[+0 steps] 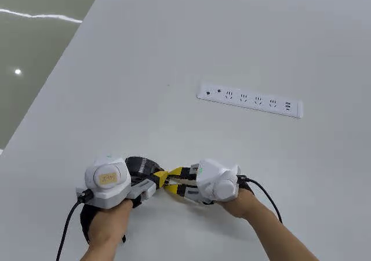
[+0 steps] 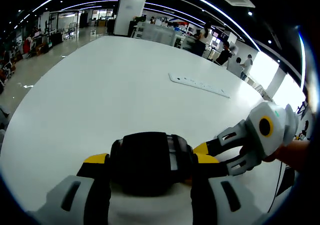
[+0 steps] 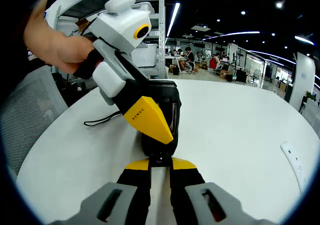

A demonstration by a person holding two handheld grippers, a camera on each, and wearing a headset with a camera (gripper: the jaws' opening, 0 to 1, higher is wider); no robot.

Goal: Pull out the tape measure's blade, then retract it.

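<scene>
Near the front edge of a white desk (image 1: pixel 232 35), the black tape measure (image 1: pixel 140 167) sits clamped by its case in the left tool (image 2: pixel 150 161), while the right tool (image 3: pixel 160 166) is pinched together on what looks like the blade (image 3: pixel 160 158) tip at the case mouth. The case looks rigid and smooth and may slip. The blade, likely thin and springy, is best held by its end. A power strip (image 1: pixel 249 100) lies well apart.

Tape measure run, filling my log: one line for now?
left gripper: shut on tape measure | right gripper: shut on blade tip
</scene>
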